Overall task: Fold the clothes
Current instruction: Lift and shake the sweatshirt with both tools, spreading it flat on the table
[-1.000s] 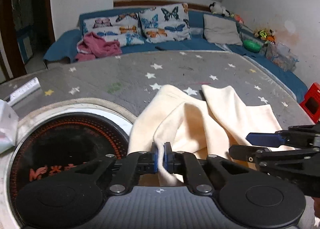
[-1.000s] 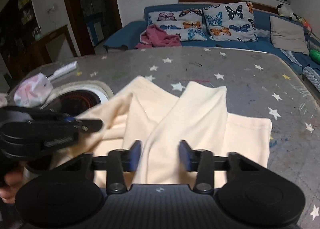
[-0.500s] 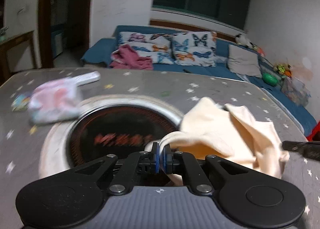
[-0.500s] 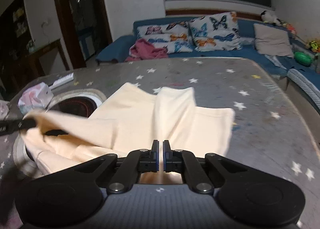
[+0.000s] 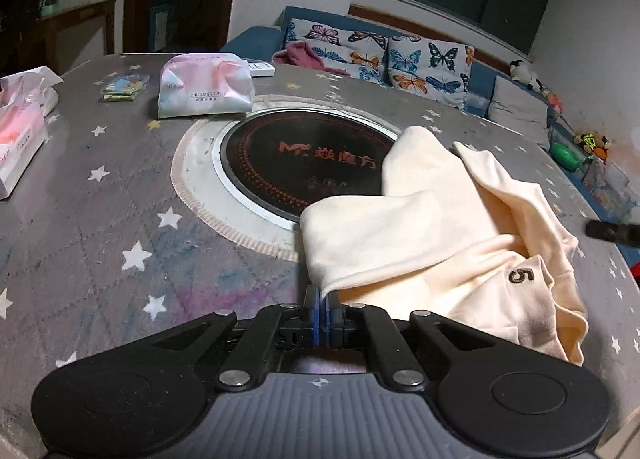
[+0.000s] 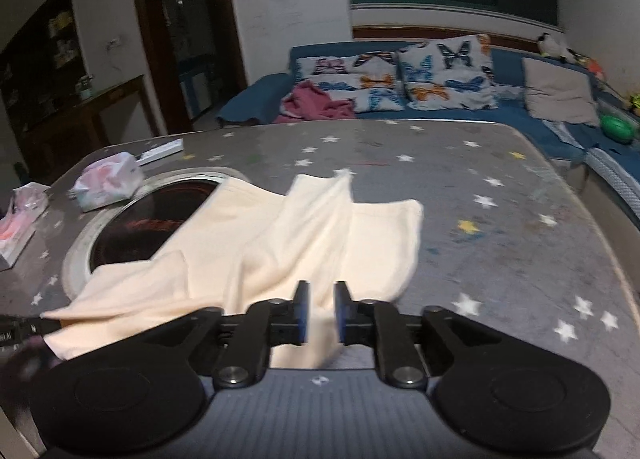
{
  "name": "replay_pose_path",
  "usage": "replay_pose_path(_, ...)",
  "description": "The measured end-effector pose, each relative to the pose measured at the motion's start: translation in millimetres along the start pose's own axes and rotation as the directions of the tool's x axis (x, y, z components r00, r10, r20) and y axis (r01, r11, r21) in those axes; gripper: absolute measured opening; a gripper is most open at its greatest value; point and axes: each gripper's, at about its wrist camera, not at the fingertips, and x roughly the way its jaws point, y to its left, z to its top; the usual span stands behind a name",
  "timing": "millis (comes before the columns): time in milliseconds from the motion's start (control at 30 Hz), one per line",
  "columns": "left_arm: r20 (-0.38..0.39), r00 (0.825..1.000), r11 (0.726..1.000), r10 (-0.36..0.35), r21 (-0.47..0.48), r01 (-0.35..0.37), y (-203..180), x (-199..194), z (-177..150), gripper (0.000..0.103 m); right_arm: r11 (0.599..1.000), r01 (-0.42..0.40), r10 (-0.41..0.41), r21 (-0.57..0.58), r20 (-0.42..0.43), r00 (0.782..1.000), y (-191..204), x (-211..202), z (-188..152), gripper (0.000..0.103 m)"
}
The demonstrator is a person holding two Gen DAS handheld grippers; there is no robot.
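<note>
A cream garment (image 5: 432,231) with a dark "5" mark lies rumpled on the grey star-patterned table (image 5: 120,219), partly over a round black cooktop (image 5: 304,163). My left gripper (image 5: 321,311) is shut on the garment's near left edge. In the right wrist view the same garment (image 6: 304,235) spreads toward the table's middle. My right gripper (image 6: 321,315) stands slightly open with cream cloth between its pads; whether it grips is unclear. The right gripper's tip (image 5: 612,233) shows at the far right of the left wrist view.
A pink tissue pack (image 5: 204,85) and a small packet (image 5: 124,87) lie behind the cooktop, tissue boxes (image 5: 20,139) at the left edge. A blue sofa (image 6: 400,99) with butterfly cushions and a pink cloth stands beyond the table.
My left gripper pulled the garment's edge left and toward me, spreading it. My right gripper was open, shut half a second ago, and its jaws are now slightly apart.
</note>
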Motion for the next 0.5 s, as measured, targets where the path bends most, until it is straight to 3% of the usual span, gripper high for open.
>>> replay_pose_path(100,0.014,1.0,1.0,0.001,0.016,-0.001,-0.5,-4.6,2.5,0.017,0.999,-0.026,0.026,-0.03,-0.007,1.0,17.1,16.9,7.3,0.024)
replay_pose_path(167,0.022,1.0,1.0,-0.004,0.026,0.003,-0.4,-6.4,4.1,0.028,0.998,-0.041,0.04,-0.038,-0.015,0.999,25.5,28.8,13.6,0.025)
replay_pose_path(233,0.035,0.999,0.999,0.001,0.035,-0.002,0.3,-9.0,5.6,0.047,0.998,-0.05,0.049,-0.04,-0.027,0.998,32.2,40.5,19.6,0.031)
replay_pose_path(500,0.07,0.998,1.0,0.004,0.019,-0.005,7.9,-14.0,17.2,0.056,0.994,-0.014,0.006,-0.112,-0.071,0.997,56.6,92.5,45.6,0.032)
